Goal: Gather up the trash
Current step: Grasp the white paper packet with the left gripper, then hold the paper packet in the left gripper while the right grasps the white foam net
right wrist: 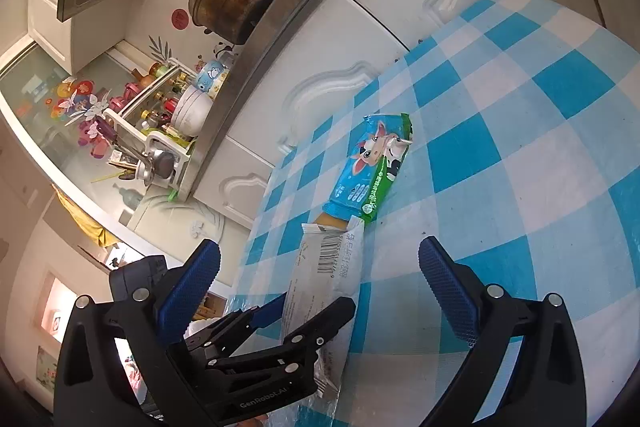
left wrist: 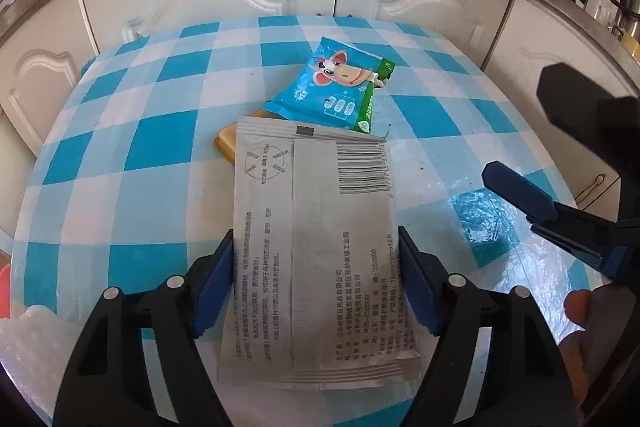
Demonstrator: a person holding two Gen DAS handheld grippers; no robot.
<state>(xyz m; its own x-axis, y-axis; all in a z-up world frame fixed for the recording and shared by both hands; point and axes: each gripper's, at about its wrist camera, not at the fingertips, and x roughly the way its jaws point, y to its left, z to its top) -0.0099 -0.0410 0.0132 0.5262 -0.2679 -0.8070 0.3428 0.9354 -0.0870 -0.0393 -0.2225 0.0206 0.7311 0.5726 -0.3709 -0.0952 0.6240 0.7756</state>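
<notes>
- Step in hand: pick-up of the grey wrapper (left wrist: 316,259), lying flat on the checked bench (left wrist: 160,147) with its far end over a yellow piece (left wrist: 226,143).
- Left claw (left wrist: 316,279): pads touching both long edges of the wrapper, so gripping it (firmness hard to judge).
- Right claw (right wrist: 320,287): jaws wide apart, empty, hovering beside the left.
- Blue cartoon packet (left wrist: 336,87): just beyond, uncollected.
- Next move, judged: lift the wrapper clear without buckling it; no bin is in view.
</notes>
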